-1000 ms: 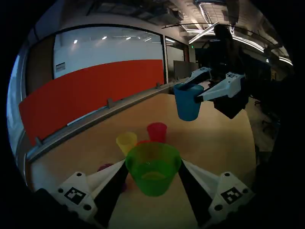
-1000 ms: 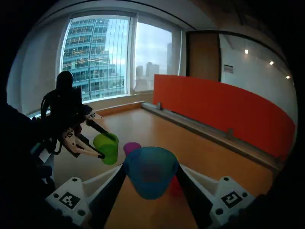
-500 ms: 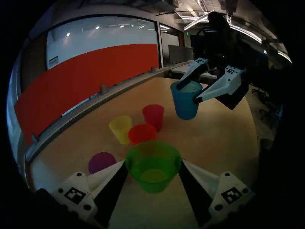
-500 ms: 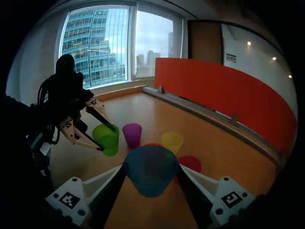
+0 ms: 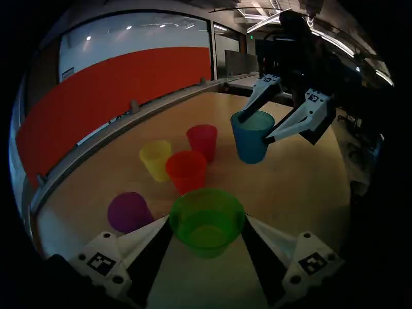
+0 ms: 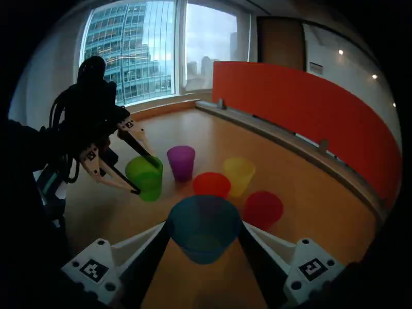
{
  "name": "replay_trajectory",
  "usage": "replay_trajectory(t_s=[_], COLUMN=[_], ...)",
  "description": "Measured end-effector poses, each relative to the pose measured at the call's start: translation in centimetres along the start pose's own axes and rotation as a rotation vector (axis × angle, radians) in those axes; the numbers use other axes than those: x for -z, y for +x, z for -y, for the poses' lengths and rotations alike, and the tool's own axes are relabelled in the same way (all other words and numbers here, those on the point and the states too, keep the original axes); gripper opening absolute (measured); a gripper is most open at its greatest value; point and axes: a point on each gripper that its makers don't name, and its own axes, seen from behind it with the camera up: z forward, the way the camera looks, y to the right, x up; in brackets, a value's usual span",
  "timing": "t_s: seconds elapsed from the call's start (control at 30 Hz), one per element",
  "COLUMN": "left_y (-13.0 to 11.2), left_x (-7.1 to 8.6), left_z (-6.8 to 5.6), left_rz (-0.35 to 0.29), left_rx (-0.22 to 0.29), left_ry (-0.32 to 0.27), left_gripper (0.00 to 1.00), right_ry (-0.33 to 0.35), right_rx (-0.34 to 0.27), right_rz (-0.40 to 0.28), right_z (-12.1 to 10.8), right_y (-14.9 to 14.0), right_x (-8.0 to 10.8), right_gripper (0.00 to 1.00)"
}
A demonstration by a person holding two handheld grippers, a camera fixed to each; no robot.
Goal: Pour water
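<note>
Holding a green cup in our left tongs and a blue cup in our right tongs, near four other cups on the worktop

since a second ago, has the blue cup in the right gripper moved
Yes. In the left gripper view the blue cup has come down: it hung above the dark red cup, now it is level with it.

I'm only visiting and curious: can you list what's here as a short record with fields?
surface: wooden table
left tool: shut on green cup
right tool: shut on blue cup
standing loose, upright: purple cup, yellow cup, orange cup, red cup
behind: red panel along the table's edge
</note>
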Motion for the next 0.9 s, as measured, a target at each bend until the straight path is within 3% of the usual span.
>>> replay_trajectory(t_s=[0.9], left_y=[-2.6], left_x=[-2.3], left_z=[-1.0], left_rz=[0.055], left_rx=[0.016], left_ry=[-0.05], left_gripper=[0.88], right_ry=[0.025], right_rx=[0.035], right_rz=[0.105], right_z=[1.2], right_y=[-4.1], right_x=[-2.2], right_gripper=[0.93])
